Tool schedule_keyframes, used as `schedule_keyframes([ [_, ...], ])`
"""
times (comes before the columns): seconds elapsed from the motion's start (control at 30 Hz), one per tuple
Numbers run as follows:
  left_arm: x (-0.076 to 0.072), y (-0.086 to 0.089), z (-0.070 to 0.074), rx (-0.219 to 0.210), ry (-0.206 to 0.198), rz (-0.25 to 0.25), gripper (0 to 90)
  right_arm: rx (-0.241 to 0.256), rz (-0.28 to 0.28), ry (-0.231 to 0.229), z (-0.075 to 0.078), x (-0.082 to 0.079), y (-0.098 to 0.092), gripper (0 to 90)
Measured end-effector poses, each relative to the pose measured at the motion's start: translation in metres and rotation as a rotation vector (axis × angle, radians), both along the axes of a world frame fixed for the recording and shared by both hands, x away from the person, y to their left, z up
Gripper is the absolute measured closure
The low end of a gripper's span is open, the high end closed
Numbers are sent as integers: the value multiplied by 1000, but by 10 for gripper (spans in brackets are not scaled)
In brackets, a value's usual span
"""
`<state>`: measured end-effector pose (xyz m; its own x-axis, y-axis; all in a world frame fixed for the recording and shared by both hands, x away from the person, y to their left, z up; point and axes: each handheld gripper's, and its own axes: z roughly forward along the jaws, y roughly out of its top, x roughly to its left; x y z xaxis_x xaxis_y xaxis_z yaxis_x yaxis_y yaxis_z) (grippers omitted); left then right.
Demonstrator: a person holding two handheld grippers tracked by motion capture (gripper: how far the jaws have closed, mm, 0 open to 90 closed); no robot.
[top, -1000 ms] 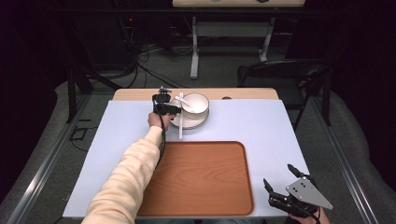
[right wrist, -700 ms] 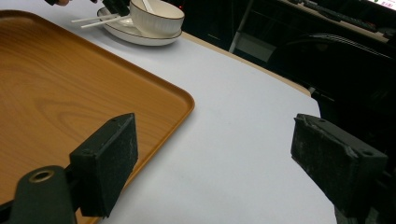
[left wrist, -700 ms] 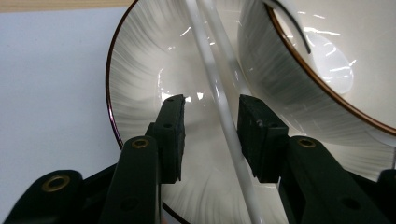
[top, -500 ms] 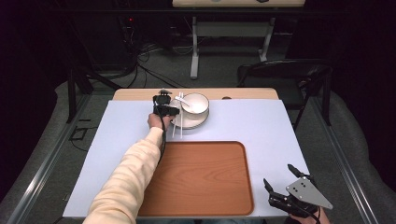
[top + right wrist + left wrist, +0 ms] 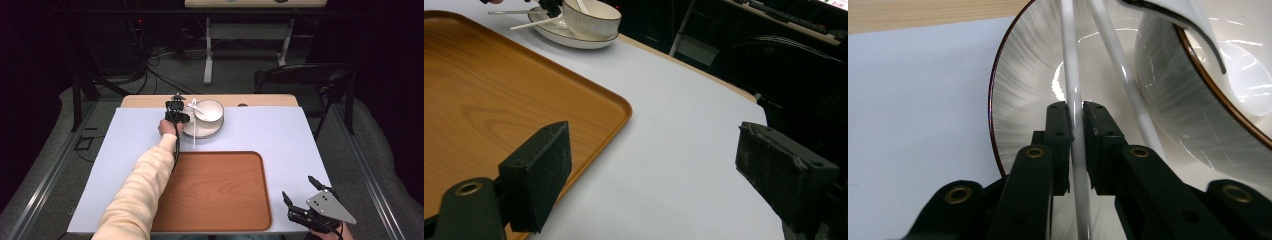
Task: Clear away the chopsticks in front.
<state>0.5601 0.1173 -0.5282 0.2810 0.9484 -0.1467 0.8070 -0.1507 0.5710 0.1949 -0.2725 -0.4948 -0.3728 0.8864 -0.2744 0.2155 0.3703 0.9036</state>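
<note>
My left gripper [image 5: 1075,107] is shut on a thin white chopstick [image 5: 1074,75] that lies across the rim of a white plate [image 5: 1018,100]. A second chopstick [image 5: 1120,75] lies just to its right, beside the white bowl [image 5: 1198,125] with a spoon [image 5: 1188,20] in it. In the high view the left gripper [image 5: 181,114] sits at the plate's [image 5: 200,132] left edge, at the far side of the table, next to the bowl [image 5: 210,111]. My right gripper [image 5: 305,209] hovers open and empty near the front right corner, with its jaws [image 5: 659,165] wide apart.
A brown wooden tray [image 5: 215,190] lies on the pale blue mat [image 5: 280,135] in the front middle, its corner [image 5: 614,105] close to my right gripper. A dark chair [image 5: 305,80] stands beyond the table's far right.
</note>
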Motion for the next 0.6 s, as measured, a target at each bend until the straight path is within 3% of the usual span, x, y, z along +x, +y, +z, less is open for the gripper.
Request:
schedule_keyframes([
  [0.33, 2, 10, 4, -16, -14, 19, 844, 2, -1, 0, 0, 0, 0, 144],
  [0.6, -3, 26, 25, -55, -60, 37, 843, 1, -2, -1, 0, 0, 0, 143],
])
